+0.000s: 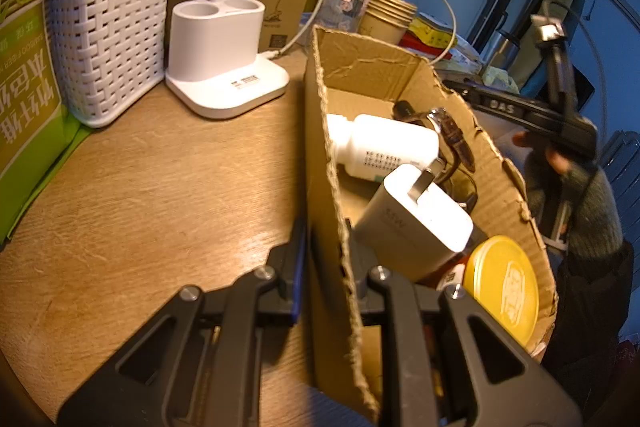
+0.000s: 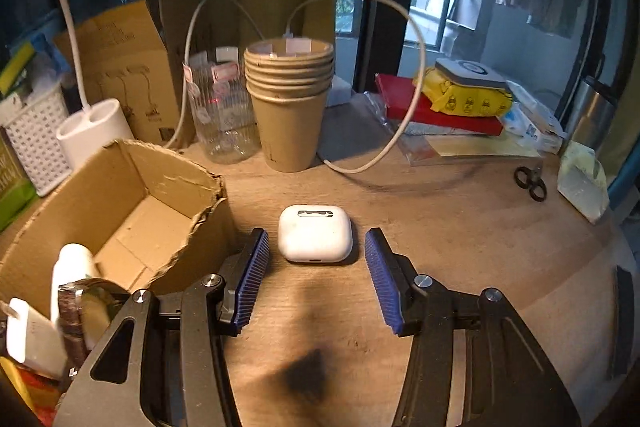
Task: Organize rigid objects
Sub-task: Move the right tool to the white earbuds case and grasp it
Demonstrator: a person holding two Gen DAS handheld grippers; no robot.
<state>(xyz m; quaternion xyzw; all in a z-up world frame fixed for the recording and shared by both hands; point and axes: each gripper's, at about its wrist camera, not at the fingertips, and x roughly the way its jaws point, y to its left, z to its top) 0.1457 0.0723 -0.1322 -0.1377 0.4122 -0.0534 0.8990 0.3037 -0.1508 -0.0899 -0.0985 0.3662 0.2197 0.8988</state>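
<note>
A torn cardboard box [image 1: 360,75] stands on the wooden table. In it lie a white bottle [image 1: 384,147], a white charger [image 1: 416,215], a wristwatch [image 1: 452,135] and a yellow-lidded tin [image 1: 504,283]. My left gripper [image 1: 326,259] is shut on the box's near wall, one finger inside and one outside. In the right wrist view a white earbud case [image 2: 315,233] lies flat on the table just right of the box [image 2: 132,195]. My right gripper [image 2: 316,247] is open, its blue pads [image 2: 252,275] on either side of the case and not touching it.
Behind the case stand stacked paper cups [image 2: 290,107] and a clear jar [image 2: 220,115], with a white cable [image 2: 400,131] looping past. A red book [image 2: 420,107], a yellow packet [image 2: 464,99] and scissors [image 2: 532,183] lie at the right. A white basket [image 1: 108,47] and a lamp base [image 1: 224,67] stand left.
</note>
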